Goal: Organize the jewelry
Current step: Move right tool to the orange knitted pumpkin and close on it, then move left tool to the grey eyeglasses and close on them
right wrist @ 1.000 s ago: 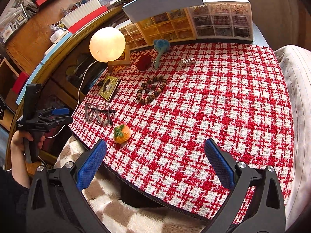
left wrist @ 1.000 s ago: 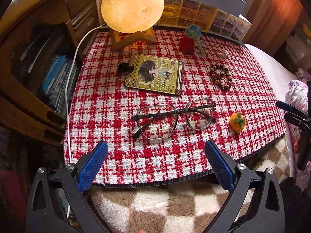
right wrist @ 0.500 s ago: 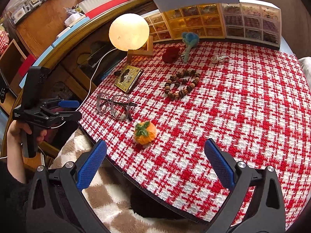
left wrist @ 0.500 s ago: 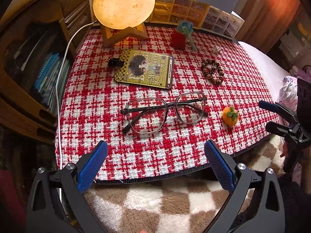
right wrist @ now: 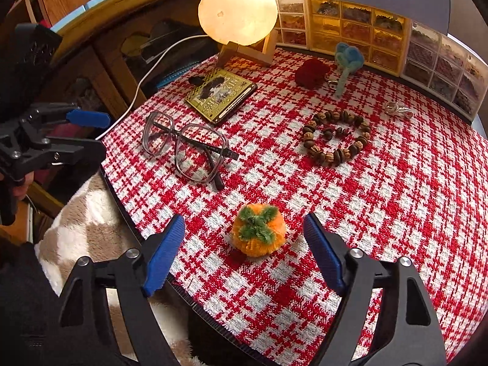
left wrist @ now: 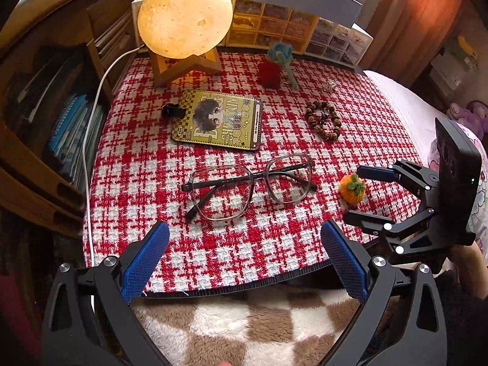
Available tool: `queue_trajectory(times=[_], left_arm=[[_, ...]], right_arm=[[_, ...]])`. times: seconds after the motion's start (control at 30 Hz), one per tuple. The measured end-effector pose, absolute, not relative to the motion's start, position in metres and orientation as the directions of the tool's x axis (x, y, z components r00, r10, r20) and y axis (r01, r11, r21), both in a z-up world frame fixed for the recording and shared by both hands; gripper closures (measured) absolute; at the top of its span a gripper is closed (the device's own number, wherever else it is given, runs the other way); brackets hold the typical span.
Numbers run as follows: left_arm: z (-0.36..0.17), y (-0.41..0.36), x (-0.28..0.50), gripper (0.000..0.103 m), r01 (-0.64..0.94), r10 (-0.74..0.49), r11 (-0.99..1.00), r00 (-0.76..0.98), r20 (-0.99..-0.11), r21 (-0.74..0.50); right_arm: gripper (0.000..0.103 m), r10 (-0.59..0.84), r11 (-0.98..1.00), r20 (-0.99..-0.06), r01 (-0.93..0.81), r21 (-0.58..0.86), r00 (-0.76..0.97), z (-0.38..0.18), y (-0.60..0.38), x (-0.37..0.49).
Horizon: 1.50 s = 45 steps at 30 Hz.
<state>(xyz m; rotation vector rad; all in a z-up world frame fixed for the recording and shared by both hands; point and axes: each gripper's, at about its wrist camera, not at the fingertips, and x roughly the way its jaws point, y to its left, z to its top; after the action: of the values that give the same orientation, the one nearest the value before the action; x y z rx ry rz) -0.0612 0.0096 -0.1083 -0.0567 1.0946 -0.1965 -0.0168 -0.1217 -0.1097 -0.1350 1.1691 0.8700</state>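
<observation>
Pumpkin charm: the small orange pumpkin charm sits near the 6 o'clock edge of the desk, on the red-and-white cloth. In my right wrist view it lies between my fingertips but a little ahead of them, untouched. I read it as my first pick.
Right hand-held gripper: my right hand-held gripper is spread wide and lined up on the charm, low over the desk edge, so that closing would catch its soft sides.
Left hand-held gripper: my left hand-held gripper is also spread and empty, off the desk's near edge at 6 o'clock of the glasses. I judge it is waiting clear of the right one.
Bead bracelet: the bead bracelet lies flat at 1 o'clock of the charm, well apart.
Silver ring: a small silver ring lies further toward 2 o'clock, near the drawers.
Drawer organiser: the drawer organiser stands along the far edge at 12 o'clock, the likely destination.
Bystanders: the moon lamp and card holder sit at 11 o'clock, not jewelry.
</observation>
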Motion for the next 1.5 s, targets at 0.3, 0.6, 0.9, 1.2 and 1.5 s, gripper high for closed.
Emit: queue_trajectory(times=[0.3,0.6,0.9,1.2,1.5], left_arm=[[-0.117,-0.014,-0.044,0.004,0.276,-0.162,0.96,0.432,-0.887,-0.041],[-0.12,-0.04,-0.021,0.004,0.471,-0.192,0.882,0.383,-0.904,0.013],[-0.099,-0.064,0.01,0.004,0.725,-0.12,0.665,0.34,-0.933,0.179],[-0.111,-0.08,0.018,0.004,0.856,-0.029,0.463,0.274,-0.961,0.23],[-0.131,-0.078,0.01,0.01,0.932,0.011,0.32,0.179,-0.984,0.173]], right_arm=[[0.073,0.525,0.68,-0.838,-0.666,0.308,0.149,-0.112,-0.126,-0.015],[0.073,0.55,0.661,-0.825,-0.673,0.333,0.133,-0.113,-0.126,-0.015],[0.073,0.58,0.649,-0.808,-0.66,0.378,0.107,-0.113,-0.13,-0.01],[0.073,0.572,0.662,-0.812,-0.65,0.372,0.118,-0.112,-0.127,-0.012],[0.073,0.593,0.661,-0.799,-0.628,0.411,0.101,-0.114,-0.131,-0.011]])
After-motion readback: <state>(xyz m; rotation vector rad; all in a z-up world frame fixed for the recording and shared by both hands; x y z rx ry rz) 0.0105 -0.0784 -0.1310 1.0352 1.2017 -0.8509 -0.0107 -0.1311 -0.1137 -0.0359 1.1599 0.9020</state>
